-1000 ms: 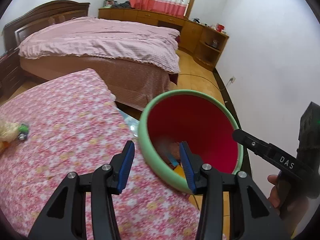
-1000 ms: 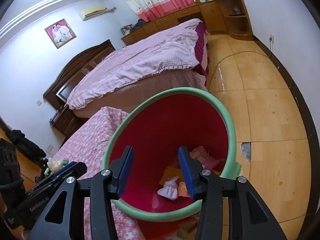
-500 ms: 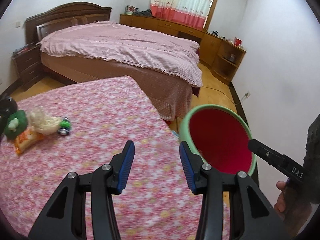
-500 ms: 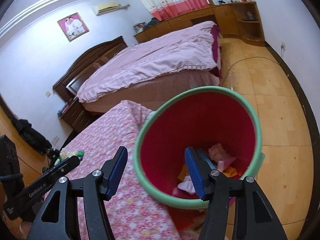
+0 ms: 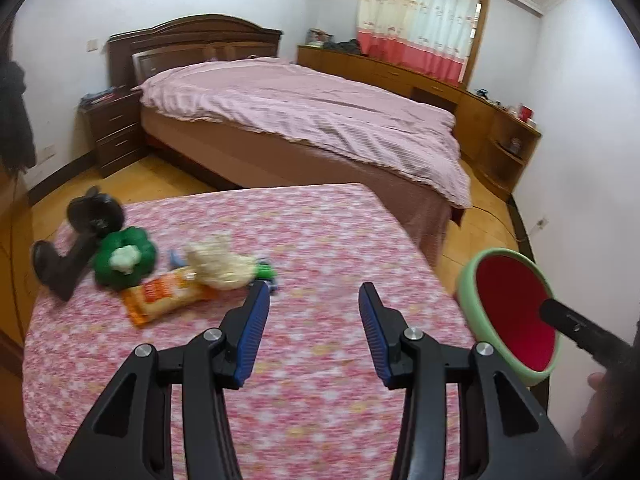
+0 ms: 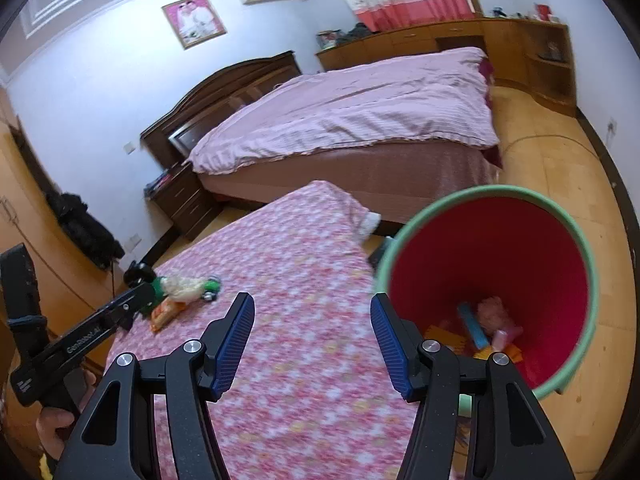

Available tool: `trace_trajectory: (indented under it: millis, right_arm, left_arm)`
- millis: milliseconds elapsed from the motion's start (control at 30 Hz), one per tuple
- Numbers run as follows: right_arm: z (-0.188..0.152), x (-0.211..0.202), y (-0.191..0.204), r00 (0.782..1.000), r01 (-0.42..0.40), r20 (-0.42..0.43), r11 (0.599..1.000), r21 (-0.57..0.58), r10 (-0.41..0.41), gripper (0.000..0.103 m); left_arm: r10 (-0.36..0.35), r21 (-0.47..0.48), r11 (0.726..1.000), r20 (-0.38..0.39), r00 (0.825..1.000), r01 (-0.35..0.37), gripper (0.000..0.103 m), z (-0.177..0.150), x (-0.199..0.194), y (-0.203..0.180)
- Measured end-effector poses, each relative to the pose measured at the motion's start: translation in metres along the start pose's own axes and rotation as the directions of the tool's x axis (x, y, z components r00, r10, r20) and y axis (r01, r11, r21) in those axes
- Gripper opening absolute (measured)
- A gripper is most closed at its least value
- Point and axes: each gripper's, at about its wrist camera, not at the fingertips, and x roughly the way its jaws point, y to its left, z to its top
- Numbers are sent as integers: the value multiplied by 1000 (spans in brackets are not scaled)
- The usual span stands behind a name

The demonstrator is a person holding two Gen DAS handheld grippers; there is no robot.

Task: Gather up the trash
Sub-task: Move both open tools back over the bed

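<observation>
Both the left gripper [image 5: 310, 334] and right gripper [image 6: 312, 344] have empty, parted jaws, aimed toward the litter [image 5: 176, 280] on the worktop [image 5: 320, 248]; the bin [image 6: 492, 280] waits beside it.

Left wrist view, middle left: motion blur smears the small heap of litter [image 5: 168, 276] on the pink floral tablecloth [image 5: 320, 240]; wrapper print unreadable. Right edge: the other black handheld gripper [image 5: 576, 326] is cut off. Right wrist view, lower right: crumpled scraps [image 6: 490, 326] inside the red, green-rimmed bin [image 6: 520, 248] are indistinct.
</observation>
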Motion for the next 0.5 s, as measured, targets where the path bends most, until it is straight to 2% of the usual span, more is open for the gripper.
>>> trace_trajectory:
  millis: [167, 333, 500]
  right_arm:
    - [5, 17, 39, 1000, -24, -7, 997, -67, 24, 66]
    - [6, 45, 79, 998, -65, -32, 989, -131, 61, 67]
    - [1, 81, 117, 992, -106, -88, 978, -182, 91, 67]
  left_arm:
    - [73, -28, 997, 16, 997, -72, 47, 3, -5, 41]
    - [153, -80, 986, 66, 986, -147, 47, 6, -16, 84]
    - [219, -137, 969, 68, 973, -208, 47, 0, -15, 127]
